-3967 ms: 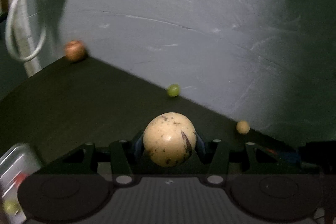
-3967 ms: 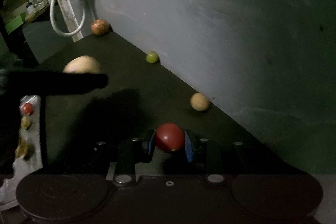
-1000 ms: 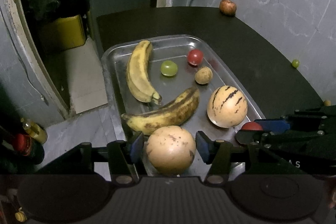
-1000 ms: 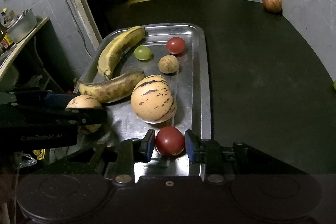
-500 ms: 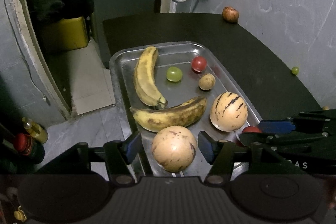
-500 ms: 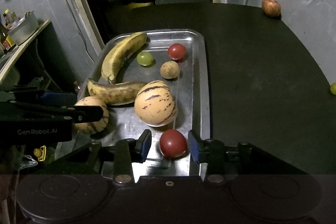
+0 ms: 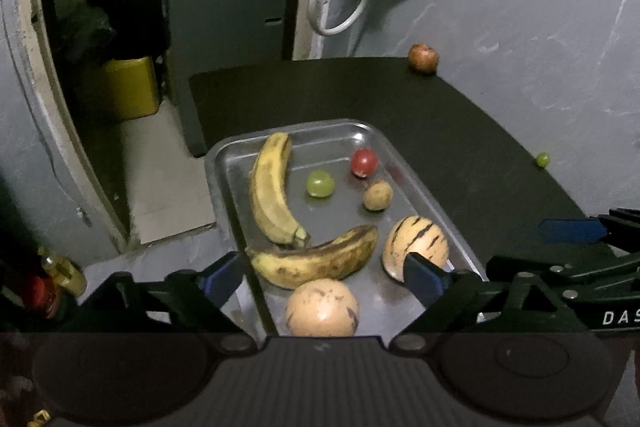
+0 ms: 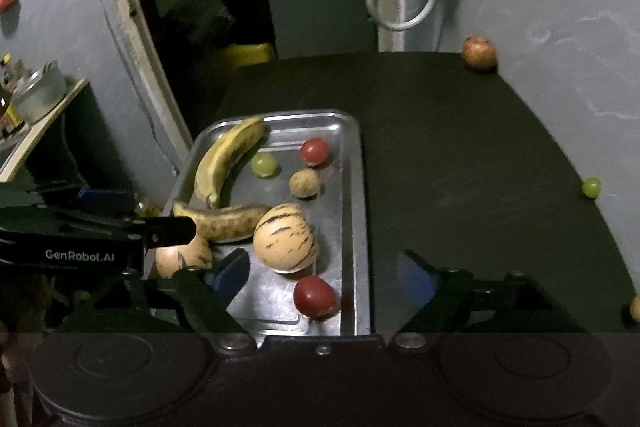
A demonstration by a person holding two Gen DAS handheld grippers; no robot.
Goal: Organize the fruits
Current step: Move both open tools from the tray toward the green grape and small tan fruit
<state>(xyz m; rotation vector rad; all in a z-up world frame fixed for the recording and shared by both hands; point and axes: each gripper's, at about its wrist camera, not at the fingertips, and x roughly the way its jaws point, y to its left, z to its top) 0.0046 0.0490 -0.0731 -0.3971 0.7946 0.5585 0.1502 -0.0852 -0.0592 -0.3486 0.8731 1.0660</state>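
Change since half a second ago: both my grippers are letting go; the fingers that were close beside each fruit are now spreading wide and pulling back from the tray.

Left wrist view, tool: my left gripper (image 7: pixel 322 277) is gaping, released, hovering above the tray's near end.
Left wrist view, fruit: the spotted tan melon (image 7: pixel 322 307) is lying free at lower centre on the metal tray (image 7: pixel 420 183), just beside the browned banana (image 7: pixel 316 261).

Right wrist view, tool: my right gripper (image 8: pixel 320 275) is hanging released, tilted down over the tray's lower right corner.
Right wrist view, fruit: the red tomato (image 8: pixel 315 297) is sitting loose, near the striped melon (image 8: pixel 286 237).

Doing it well: I am judging that lifting straight away avoids nudging round fruit.
Left to gather: the apple (image 8: pixel 479 53) and green grape (image 8: pixel 591 187) are waiting by the wall.
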